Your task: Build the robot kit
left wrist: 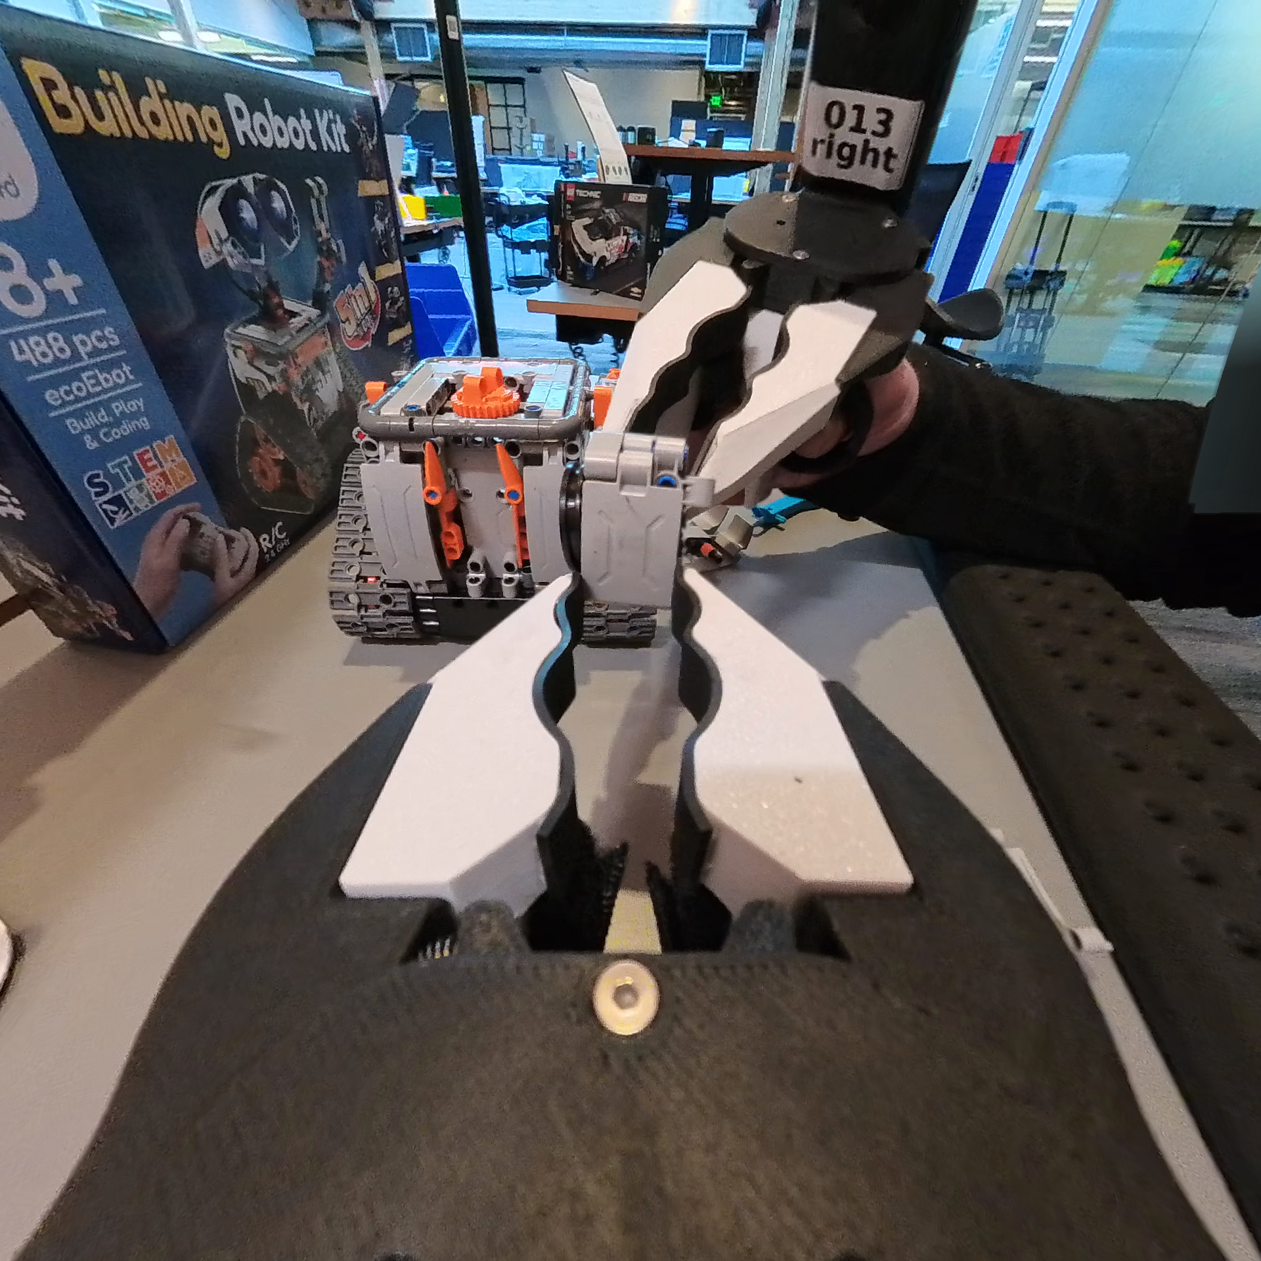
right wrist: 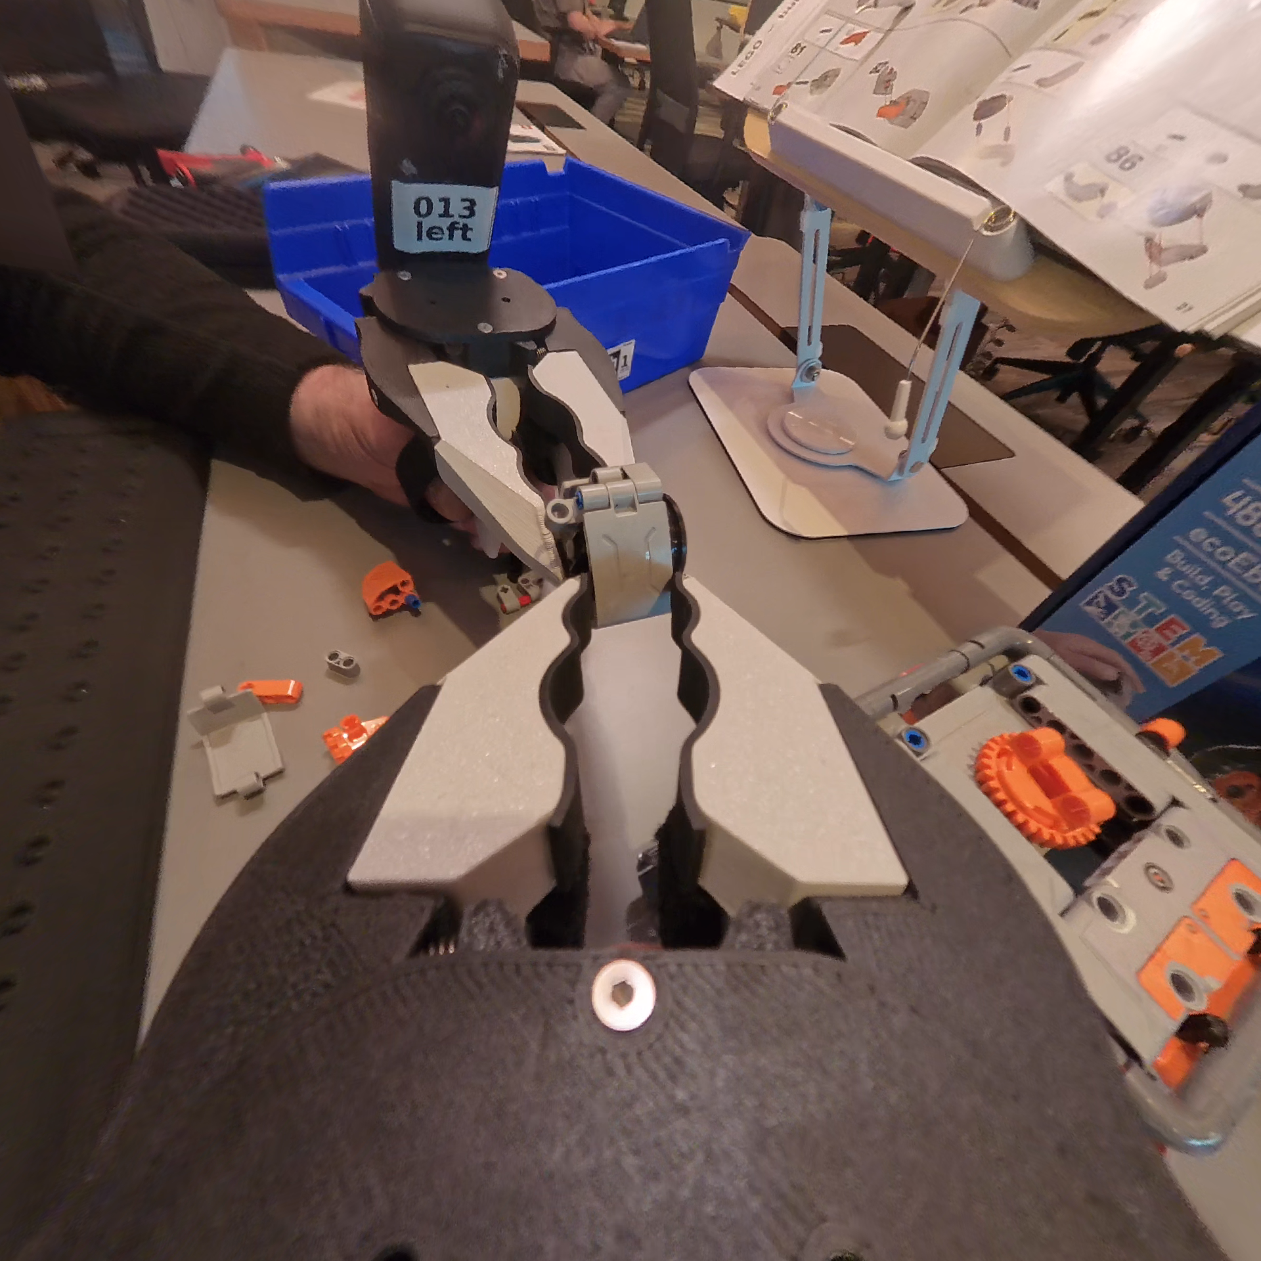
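Observation:
A grey panel piece [left wrist: 631,546] with hinge connectors on top and a black round part behind it is held above the table. My left gripper [left wrist: 629,580] is shut on its lower edge. My right gripper [left wrist: 665,464] comes in from the upper right and grips its top. In the right wrist view the panel piece [right wrist: 624,566] sits between my right gripper's [right wrist: 628,587] fingertips, with the left gripper [right wrist: 590,518] on it from the upper left. A grey and orange tracked robot model [left wrist: 471,491] stands just behind, and shows at the right in the right wrist view [right wrist: 1064,853].
A large kit box [left wrist: 170,307] stands left of the model. A blue bin [right wrist: 614,239] and a book stand [right wrist: 839,464] with an open instruction booklet [right wrist: 989,136] are behind. Loose orange pieces [right wrist: 389,587] and a grey panel [right wrist: 235,744] lie beside a black perforated mat [right wrist: 75,614]. My two grippers' fingertips are within a few centimetres of each other.

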Demonstrator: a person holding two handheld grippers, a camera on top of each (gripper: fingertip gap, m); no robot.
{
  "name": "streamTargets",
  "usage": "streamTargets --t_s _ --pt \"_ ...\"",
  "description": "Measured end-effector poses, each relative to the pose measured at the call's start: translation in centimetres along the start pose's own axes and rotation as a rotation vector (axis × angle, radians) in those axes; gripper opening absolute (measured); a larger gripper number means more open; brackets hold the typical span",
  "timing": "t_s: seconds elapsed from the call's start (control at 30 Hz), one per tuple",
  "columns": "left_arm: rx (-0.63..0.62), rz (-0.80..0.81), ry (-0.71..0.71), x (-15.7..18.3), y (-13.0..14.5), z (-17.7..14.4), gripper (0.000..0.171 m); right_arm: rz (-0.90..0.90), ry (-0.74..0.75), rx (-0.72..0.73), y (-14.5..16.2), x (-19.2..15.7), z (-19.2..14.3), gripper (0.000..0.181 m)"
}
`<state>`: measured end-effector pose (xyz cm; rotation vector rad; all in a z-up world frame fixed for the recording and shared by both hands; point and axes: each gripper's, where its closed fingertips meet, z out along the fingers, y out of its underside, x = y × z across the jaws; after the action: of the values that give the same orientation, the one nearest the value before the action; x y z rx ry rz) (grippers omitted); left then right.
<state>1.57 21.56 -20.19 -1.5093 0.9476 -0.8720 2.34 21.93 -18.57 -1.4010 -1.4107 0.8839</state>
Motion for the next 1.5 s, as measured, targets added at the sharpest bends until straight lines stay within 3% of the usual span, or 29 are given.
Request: streamTargets --t_s 0.27,0.97,1.5 --pt "-0.018 0.051 -0.005 -0.1 0.2 0.3 0.023 -0.033 0.023 0.058 -1.1 0.0 -0.4 0.022" --pt "-0.07 0.182 0.059 1.5 1.1 0.5 0.023 -0.038 -0.104 0.024 -0.4 -1.9 -0.3 0.023" --pt "-0.199 0.307 -0.008 1.1 3.6 0.9 0.031 -0.339 0.022 -0.161 1.5 -2.4 0.7 0.021"
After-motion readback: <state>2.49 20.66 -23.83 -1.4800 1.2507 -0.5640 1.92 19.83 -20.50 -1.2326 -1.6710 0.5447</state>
